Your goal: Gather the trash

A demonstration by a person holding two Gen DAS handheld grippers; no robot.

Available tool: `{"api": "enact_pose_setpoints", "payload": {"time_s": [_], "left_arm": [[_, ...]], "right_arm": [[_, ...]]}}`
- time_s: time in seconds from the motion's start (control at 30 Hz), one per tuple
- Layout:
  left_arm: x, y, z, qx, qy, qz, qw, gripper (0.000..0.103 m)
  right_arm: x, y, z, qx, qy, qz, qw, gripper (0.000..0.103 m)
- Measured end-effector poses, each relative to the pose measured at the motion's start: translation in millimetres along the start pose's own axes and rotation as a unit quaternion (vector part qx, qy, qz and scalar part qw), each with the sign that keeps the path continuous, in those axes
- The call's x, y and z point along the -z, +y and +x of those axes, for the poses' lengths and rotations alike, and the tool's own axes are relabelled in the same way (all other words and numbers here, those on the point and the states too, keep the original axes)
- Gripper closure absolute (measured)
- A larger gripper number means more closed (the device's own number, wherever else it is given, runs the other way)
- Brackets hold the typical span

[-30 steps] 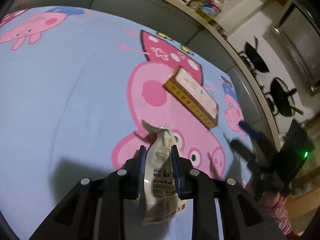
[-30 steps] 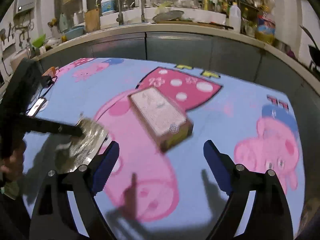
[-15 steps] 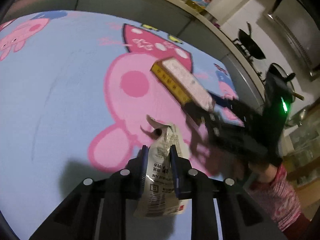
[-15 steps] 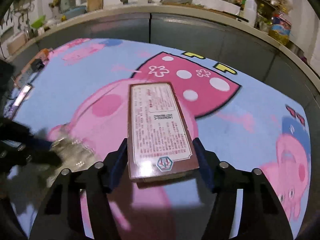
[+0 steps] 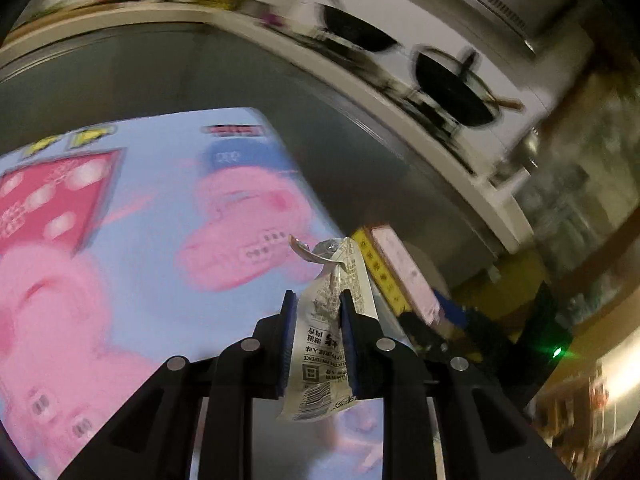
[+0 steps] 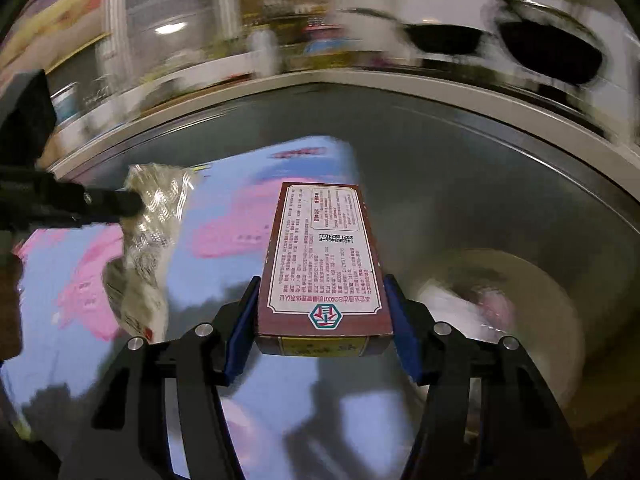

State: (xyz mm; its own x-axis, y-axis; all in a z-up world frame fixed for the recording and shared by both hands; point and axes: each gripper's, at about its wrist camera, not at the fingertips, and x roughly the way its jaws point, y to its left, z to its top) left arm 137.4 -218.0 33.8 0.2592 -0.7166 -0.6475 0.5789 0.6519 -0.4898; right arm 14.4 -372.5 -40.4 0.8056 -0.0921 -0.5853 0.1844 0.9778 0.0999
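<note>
Both grippers have swung off the middle of the cartoon-pig cloth (image 5: 132,216) toward its far corner since 1 s ago, each w/ its load; the box was lying on the cloth then, now it's up in the right jaws.

Left wrist view: left gripper (image 5: 316,322) is clamped on a crumpled foil wrapper (image 5: 326,344), blue pads pressing both sides, torn top sticking up past the tips. Beyond it, to the right, the box (image 5: 400,272) shows its yellow edge and pale face, w/ the other gripper's black body below it. 2 dark woks (image 5: 452,88) sit on the stove behind, blurred.

Right wrist view: right gripper (image 6: 322,316) has the brown box (image 6: 324,256) between its pads, label face up, long axis pointing away; jaws closing in on its sides. Left gripper's finger comes in from the left edge holding the wrapper (image 6: 154,216). A pale round bin (image 6: 520,320) sits low right, just off the cloth's edge, contents too blurred to tell.
</note>
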Motion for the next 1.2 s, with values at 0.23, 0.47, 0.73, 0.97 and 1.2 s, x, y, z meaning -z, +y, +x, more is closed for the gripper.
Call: {"api": "enact_pose_setpoints", "payload": {"time_s": [0.23, 0.47, 0.73, 0.97, 1.2], "left_arm": [[-18.0, -103.0, 109.7, 0.05, 0.069, 0.064, 0.9943, 0.081], [-20.6, -133.8, 182.3, 0.022, 0.109, 0.082, 0.9904, 0.076], [-12.8, -123.3, 189.0, -0.034, 0.113, 0.083, 0.9895, 0.043], [3.7, -105.0, 125.5, -0.079, 0.046, 0.123, 0.9882, 0.037], [33.4, -74.6, 57.4, -0.152, -0.017, 0.144, 0.9776, 0.031]], "right_arm": [[27.0, -123.5, -5.6, 0.058, 0.025, 0.131, 0.989, 0.045], [48.3, -170.0, 22.3, 0.046, 0.05, 0.182, 0.981, 0.042], [66.2, -171.4, 8.3, 0.07, 0.007, 0.213, 0.974, 0.025], [80.2, -124.6, -28.1, 0.073, -0.029, 0.215, 0.973, 0.025], [73.4, -69.7, -42.4, 0.035, -0.047, 0.221, 0.974, 0.025]]}}
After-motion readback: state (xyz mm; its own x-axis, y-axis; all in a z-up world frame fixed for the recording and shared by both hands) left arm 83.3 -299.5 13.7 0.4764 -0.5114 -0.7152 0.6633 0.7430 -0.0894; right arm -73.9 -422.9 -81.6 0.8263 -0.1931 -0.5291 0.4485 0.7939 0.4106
